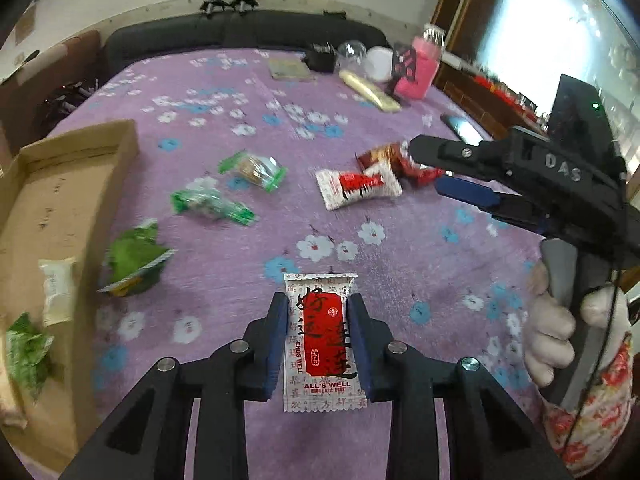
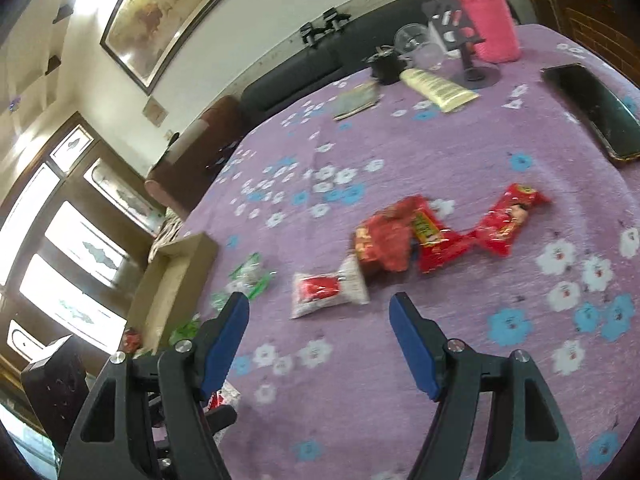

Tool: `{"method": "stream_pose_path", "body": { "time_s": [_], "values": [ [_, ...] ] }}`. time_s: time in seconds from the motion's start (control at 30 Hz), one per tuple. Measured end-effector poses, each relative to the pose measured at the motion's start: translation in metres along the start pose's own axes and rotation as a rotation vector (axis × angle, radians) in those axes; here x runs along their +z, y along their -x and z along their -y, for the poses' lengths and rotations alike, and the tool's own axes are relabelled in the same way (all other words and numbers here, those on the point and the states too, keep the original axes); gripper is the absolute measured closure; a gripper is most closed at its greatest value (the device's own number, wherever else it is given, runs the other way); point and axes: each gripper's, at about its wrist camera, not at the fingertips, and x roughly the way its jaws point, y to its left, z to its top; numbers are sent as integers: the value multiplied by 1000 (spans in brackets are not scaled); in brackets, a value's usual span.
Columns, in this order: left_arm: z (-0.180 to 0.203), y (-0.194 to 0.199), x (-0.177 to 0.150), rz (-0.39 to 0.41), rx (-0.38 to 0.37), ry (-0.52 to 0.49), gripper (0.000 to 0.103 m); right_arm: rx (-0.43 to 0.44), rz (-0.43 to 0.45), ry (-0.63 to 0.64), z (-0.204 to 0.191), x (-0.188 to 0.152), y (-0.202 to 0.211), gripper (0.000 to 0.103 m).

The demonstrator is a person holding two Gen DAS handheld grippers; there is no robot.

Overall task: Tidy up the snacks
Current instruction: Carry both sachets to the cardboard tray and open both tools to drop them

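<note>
Nearest the left wrist camera, the left gripper (image 1: 318, 336) is closed on a white and red snack packet (image 1: 320, 342), its blue pads pressing the packet's two long edges. The packet is held above the purple flowered tablecloth (image 1: 248, 128), its long axis running straight ahead along the fingers and its printed face upward; the words "ALL'S WELL" read upright, so its top end points away from the camera.

To the left of that gripper lies an open cardboard box (image 1: 60, 200), already holding a pale packet (image 1: 56, 292) and a green one (image 1: 26, 348). The box is long front to back, so the held packet lies roughly parallel to it. Going by the task, the carry is probably leftward, and the left gripper is the nearer one to the box.

A green packet (image 1: 134, 258) lies just outside the box wall, with two more green-trimmed sweets (image 1: 212, 202) beyond it.

Farther right, the right gripper (image 2: 318, 308) hangs over the cloth with its jaws wide apart and nothing between them. Just ahead of it lies a second white and red packet (image 2: 330, 288), its long axis crosswise to the fingers, touching a cluster of red wrappers (image 2: 440, 232) beyond.

At the far edge stand a pink bottle (image 1: 418, 68) and assorted clutter.
</note>
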Motion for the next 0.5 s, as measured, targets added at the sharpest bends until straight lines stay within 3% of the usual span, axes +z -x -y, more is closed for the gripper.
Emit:
{"method": "stream_pose_path", "body": {
  "time_s": [0.07,0.2,0.33,0.5],
  "values": [
    [-7,13,-3,26,-9,14,72,-37,1,144,-28,5,-2,30],
    [-22,32,-10,62,-41,53,72,-173,-98,425,-62,13,-43,30],
    [-37,51,-18,89,-55,89,72,-223,-232,488,-55,12,-84,32],
    [-59,69,-25,125,-58,138,72,-229,-287,495,-48,-1,-89,46]
  ]
}}
